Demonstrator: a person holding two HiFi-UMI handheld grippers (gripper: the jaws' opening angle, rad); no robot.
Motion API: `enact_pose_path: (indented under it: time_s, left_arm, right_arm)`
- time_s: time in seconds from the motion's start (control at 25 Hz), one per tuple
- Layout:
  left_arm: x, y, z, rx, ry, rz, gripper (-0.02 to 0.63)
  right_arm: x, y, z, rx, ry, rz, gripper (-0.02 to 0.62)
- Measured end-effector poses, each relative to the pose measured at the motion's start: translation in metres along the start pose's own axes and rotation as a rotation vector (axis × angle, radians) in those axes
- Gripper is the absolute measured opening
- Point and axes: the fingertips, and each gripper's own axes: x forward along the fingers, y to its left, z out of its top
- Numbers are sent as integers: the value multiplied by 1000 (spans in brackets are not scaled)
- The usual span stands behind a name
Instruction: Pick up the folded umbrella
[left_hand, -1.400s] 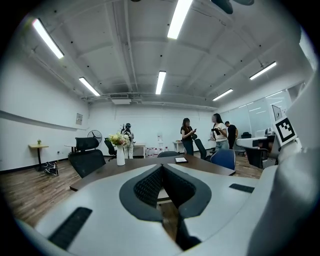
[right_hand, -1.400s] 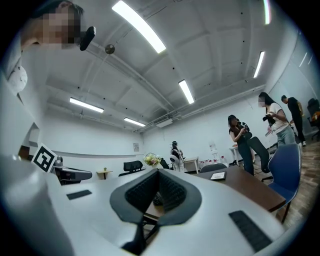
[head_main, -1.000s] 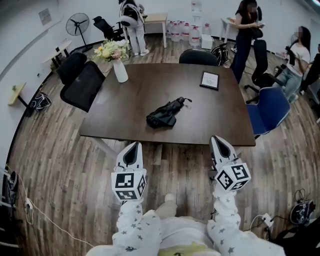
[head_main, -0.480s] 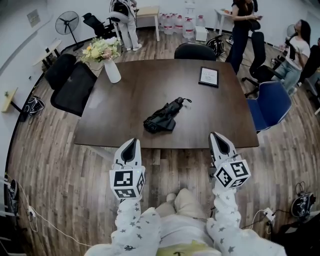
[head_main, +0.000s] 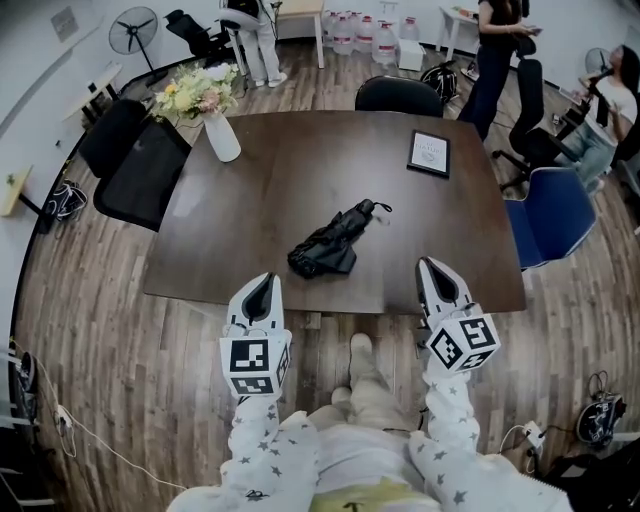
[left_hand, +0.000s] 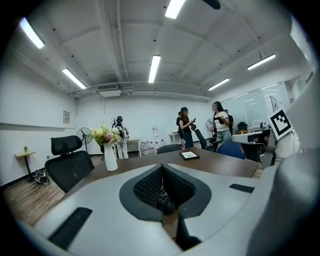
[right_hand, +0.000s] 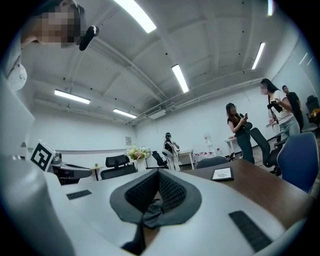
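Folded umbrella (head_main: 330, 240) is lying on the table (head_main: 300, 150), near its front edge, untouched. Left gripper (head_main: 264, 288) and right gripper (head_main: 434, 270) are hovering at that edge, jaws pressed together, empty. In both gripper views the jaws are masking most of the umbrella.

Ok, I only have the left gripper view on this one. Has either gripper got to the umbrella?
Observer: No. In the head view the umbrella lies folded on the table, and the left gripper and right gripper are back at the near edge, apart from it.
Operator: Which one is it nearer?
Observer: It lies roughly between their lines, its bulky end toward the left gripper.
Operator: And the right jaws?
Observer: Together, with nothing in them, by the right gripper view.
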Motion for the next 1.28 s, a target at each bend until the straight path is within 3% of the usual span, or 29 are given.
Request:
enact_pose_path:
  time_s: [0.32,0.76,1.04,1.28]
  left_arm:
    - [61,21,12,-27,28,11,26]
    - [146,18,9,17,132,5,26]
    - [185,8,-19,53,294,-19,28]
    - [212,-11,-36,35,395,-65,28]
  right_arm:
    - [69,-27,11,2,9,28,21]
    - [143,-71,19,-9,35,65,21]
    - [173,-84,16,-8,41,100,21]
    - [184,-85,7,-5,67,142,21]
